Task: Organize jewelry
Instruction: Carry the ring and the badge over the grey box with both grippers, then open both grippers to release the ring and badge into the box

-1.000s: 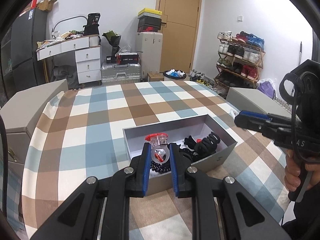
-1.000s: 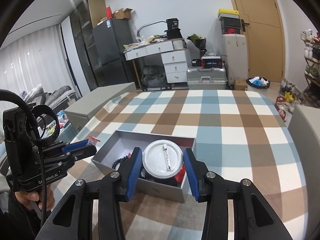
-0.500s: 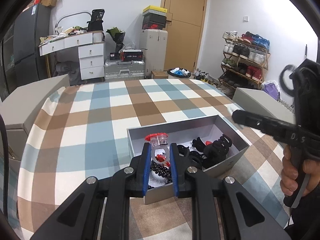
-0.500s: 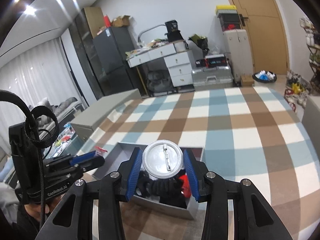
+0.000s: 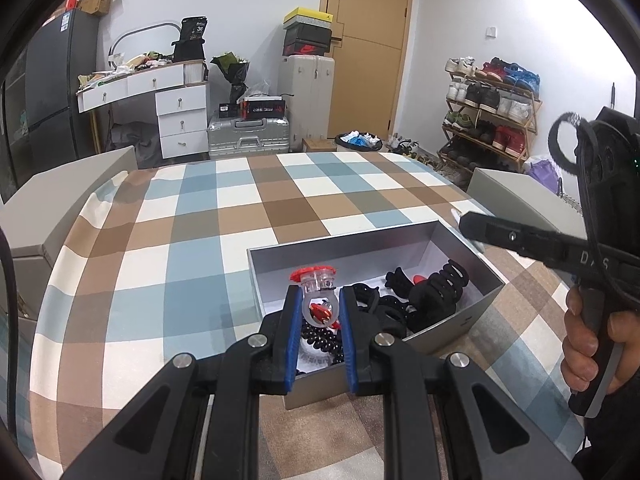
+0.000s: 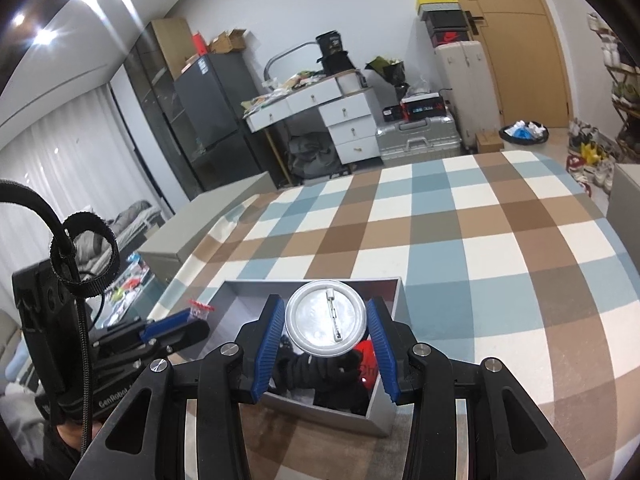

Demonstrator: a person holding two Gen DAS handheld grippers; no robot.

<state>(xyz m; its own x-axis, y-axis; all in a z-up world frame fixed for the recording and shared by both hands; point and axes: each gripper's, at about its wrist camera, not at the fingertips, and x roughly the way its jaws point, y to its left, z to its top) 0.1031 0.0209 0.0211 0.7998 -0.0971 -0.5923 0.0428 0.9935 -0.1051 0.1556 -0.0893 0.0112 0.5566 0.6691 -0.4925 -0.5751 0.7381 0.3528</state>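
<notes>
Nearest, the left gripper (image 5: pixel 318 314) pinches a clear ring with a red top (image 5: pixel 316 286) between its blue fingers (image 5: pixel 292 336), poised above the near-left corner of the grey box (image 5: pixel 340 240); the right gripper (image 6: pixel 326 330) clamps a round silver pin badge (image 6: pixel 326 322) over the same box, both apparently lifted out for sorting. Below lie black hair claws (image 5: pixel 436 294) and dark beads (image 5: pixel 320 338). Beyond, the checked bench (image 5: pixel 200 216) runs to a cluttered room.
</notes>
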